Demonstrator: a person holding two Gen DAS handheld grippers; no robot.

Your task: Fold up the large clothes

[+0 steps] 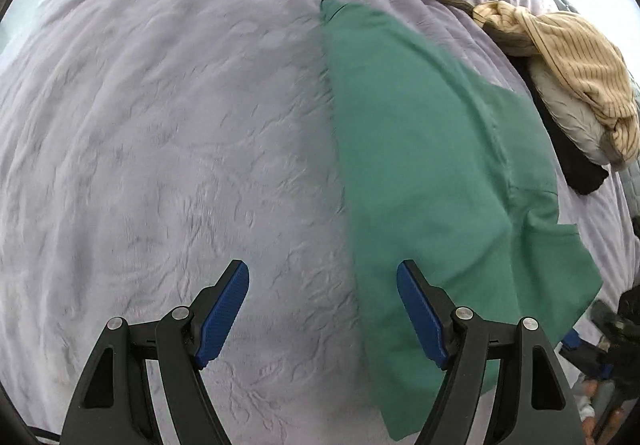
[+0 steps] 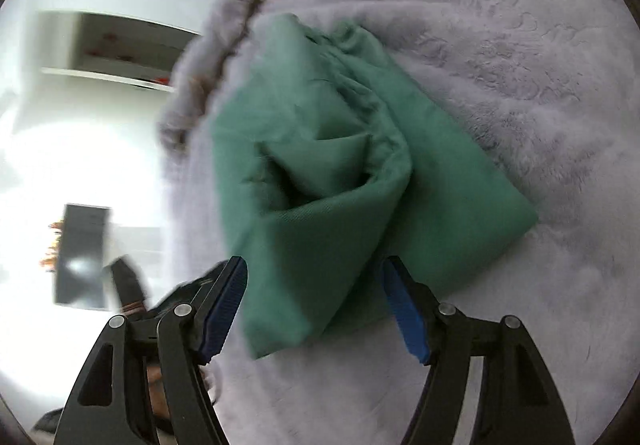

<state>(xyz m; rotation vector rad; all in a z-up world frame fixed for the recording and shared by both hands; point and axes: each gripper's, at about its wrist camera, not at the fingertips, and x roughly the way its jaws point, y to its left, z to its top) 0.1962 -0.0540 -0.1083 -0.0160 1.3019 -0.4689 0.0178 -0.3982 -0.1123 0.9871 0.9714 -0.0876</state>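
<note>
Green garment (image 1: 424,173), smooth woven cloth, lies creased on plush blanket (image 1: 160,145).

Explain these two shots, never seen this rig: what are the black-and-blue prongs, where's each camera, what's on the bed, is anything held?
No robot: a person carries a hand-held two-finger claw in each hand, with a fisheye camera on each looking along the fingers. The left wrist view shows the left claw, open over a lilac fleece blanket. The right wrist view shows the right claw, also open, holding nothing. Between them lies a green garment, rumpled at the right claw's end. A striped beige garment sits piled at the blanket's far edge.
</note>
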